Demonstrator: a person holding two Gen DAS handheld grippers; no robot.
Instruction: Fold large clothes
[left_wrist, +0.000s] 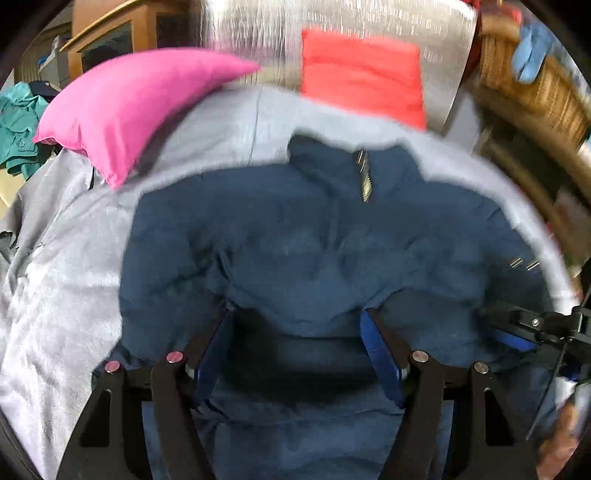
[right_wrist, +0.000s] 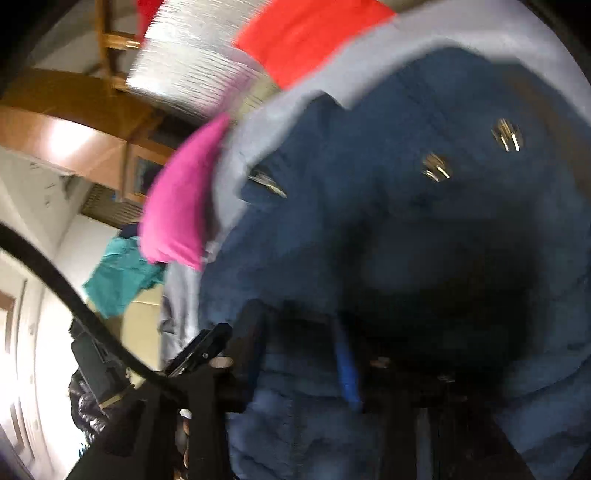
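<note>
A dark navy jacket (left_wrist: 314, 243) with a collar zip and metal snaps lies spread on a grey sheet (left_wrist: 66, 258), collar pointing away. My left gripper (left_wrist: 299, 325) is low over its near edge, blue-padded fingers wide apart with fabric bunched between them. My right gripper shows at the right edge of the left wrist view (left_wrist: 517, 332), on the jacket's right side. In the blurred right wrist view the jacket (right_wrist: 424, 184) fills the frame and the right gripper (right_wrist: 303, 354) sits pressed into the fabric, one blue pad (right_wrist: 347, 369) showing; its opening is unclear.
A pink pillow (left_wrist: 125, 103) lies at the back left and a red pillow (left_wrist: 362, 74) at the back middle. A wicker basket (left_wrist: 532, 92) stands at the right. Teal clothes (left_wrist: 18, 125) lie at the far left. Wooden furniture (left_wrist: 110, 37) stands behind.
</note>
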